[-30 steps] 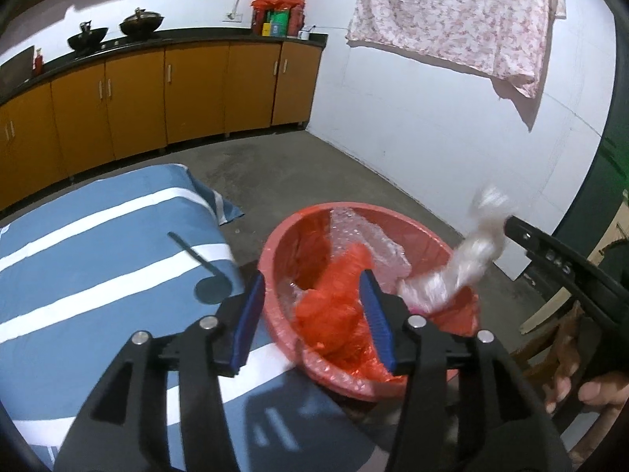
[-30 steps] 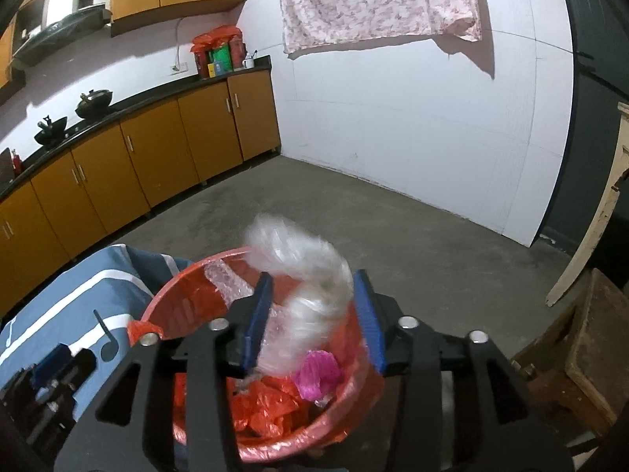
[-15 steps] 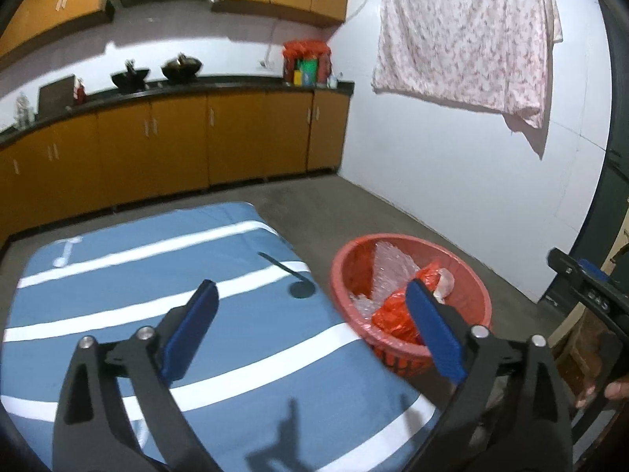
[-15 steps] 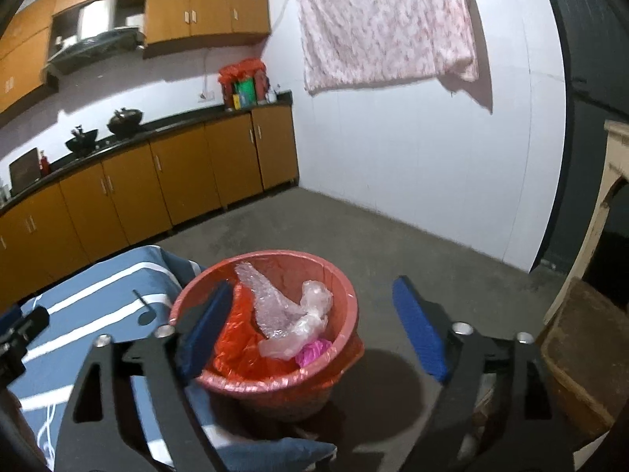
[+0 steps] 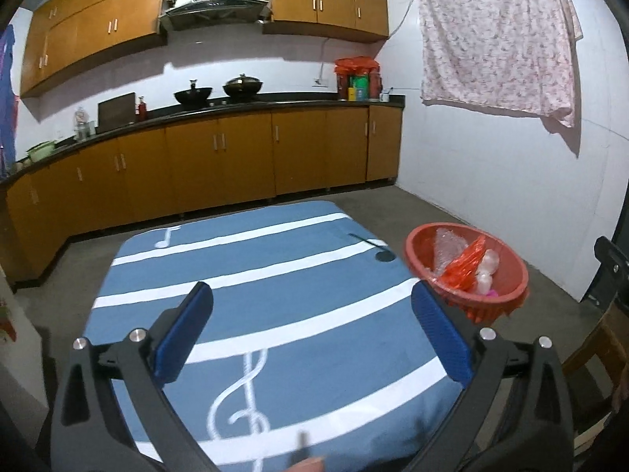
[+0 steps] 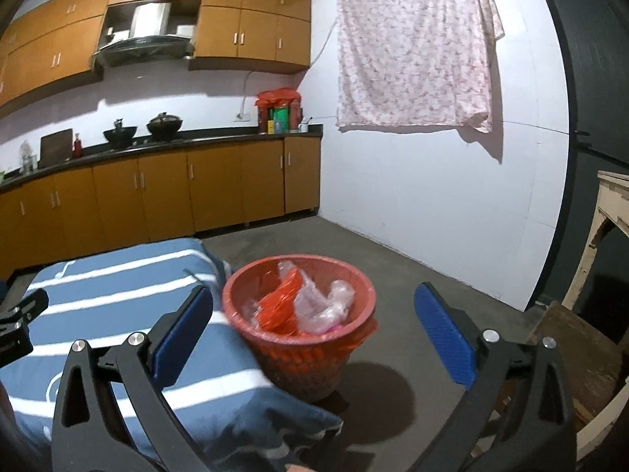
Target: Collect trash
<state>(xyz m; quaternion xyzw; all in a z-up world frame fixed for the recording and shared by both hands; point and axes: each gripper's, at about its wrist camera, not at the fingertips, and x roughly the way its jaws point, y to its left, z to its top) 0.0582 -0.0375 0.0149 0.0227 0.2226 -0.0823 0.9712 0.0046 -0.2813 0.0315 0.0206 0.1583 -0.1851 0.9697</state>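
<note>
The left gripper [image 5: 312, 334], black with blue pads, hangs above a blue cloth with white stripes and music notes [image 5: 275, 295]. Its jaws are spread wide and hold nothing. The right gripper [image 6: 314, 336], also black with blue pads, hangs in front of a round red plastic basket [image 6: 255, 289]. Its jaws are wide too, and nothing is between them.

The basket stands on the grey concrete floor [image 6: 393, 267], just beside the right edge of the striped cloth. In the left view the same basket [image 5: 515, 271] shows past the cloth's corner. The trash is inside the basket: a crumpled red plastic bag [image 6: 279, 306], clear crinkly plastic wrap [image 6: 322, 303], and a small bit of pink [image 6: 334, 328] low in the pile. The trash fills the basket near to its rim.

Far behind stand brown wooden cupboards with a black counter [image 5: 236, 102] on top. Two dark pots [image 5: 218, 92] sit on that counter. A pink flowery cloth [image 6: 412, 47] hangs on the white wall [image 6: 432, 204]. A pale wooden table leg [image 6: 593, 236] shows at the right edge.
</note>
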